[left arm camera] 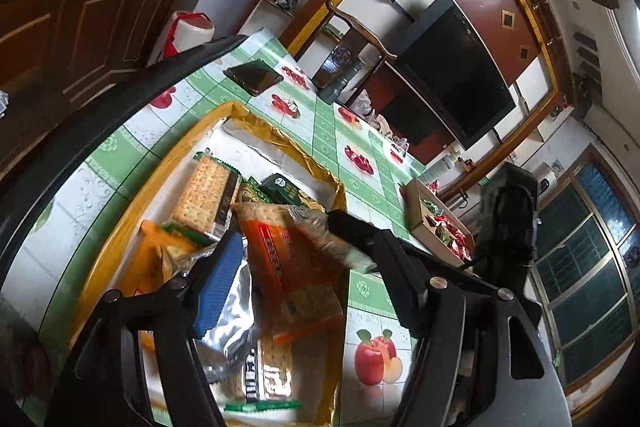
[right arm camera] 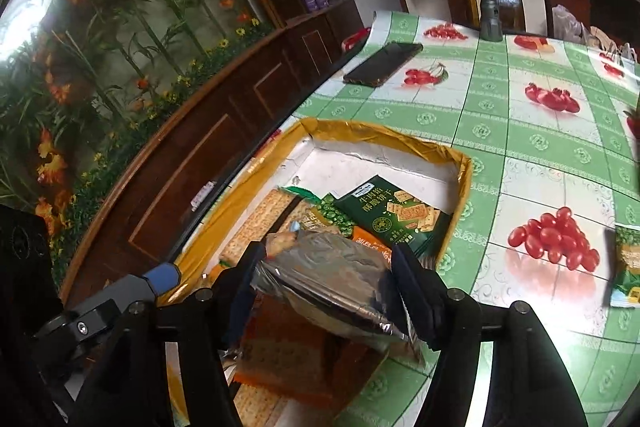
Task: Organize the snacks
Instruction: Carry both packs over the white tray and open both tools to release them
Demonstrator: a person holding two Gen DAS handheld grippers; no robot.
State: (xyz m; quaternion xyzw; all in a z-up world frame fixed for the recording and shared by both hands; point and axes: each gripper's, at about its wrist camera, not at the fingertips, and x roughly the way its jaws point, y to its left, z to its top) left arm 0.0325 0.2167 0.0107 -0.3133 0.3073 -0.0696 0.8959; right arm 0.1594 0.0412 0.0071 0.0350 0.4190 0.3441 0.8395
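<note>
The right gripper point(right arm camera: 326, 275) clasps a crinkled silver foil packet point(right arm camera: 328, 275) over the gold-rimmed, foil-lined box point(right arm camera: 384, 131). The left gripper point(left arm camera: 286, 239) stands released around a glossy orange cracker pack point(left arm camera: 292, 267). Beyond lie flat cracker packs, then a phone point(right arm camera: 382, 63) on slick fruit-print tablecloth point(right arm camera: 520, 147).

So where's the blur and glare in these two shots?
Left wrist view: the orange cracker packet is smeared with motion blur, and the edges curve like a fisheye. Right wrist view: a window's glare blows out the upper left.
</note>
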